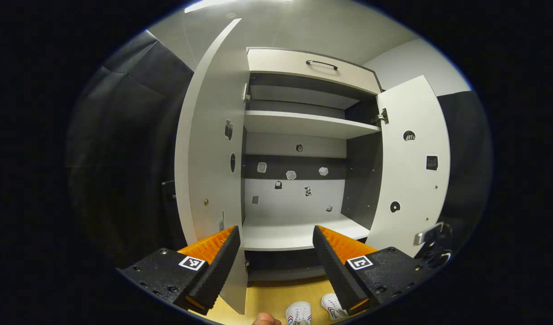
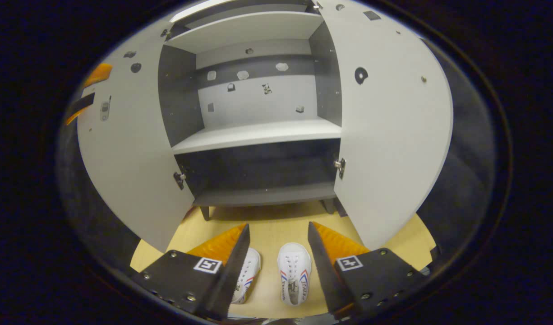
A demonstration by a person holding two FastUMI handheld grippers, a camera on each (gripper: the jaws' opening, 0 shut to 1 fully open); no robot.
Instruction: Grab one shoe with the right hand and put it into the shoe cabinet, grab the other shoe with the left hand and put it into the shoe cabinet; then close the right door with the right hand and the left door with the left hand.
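Hovering released, both tools (image 1: pixel 274 234) (image 2: pixel 276 232) face unreadably labelled white shoes (image 2: pixel 294 277) below cabinet (image 2: pixel 258 135).

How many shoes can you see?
2. Both sit side by side on the wooden floor before the open cabinet: one shoe between the right gripper's fingers, the other shoe partly behind one finger.

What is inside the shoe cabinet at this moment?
The shoe cabinet holds bare shelves and small stickers on its back wall. No shoe is inside; both white shoes stand on the floor. The dark bottom compartment is hard to see.
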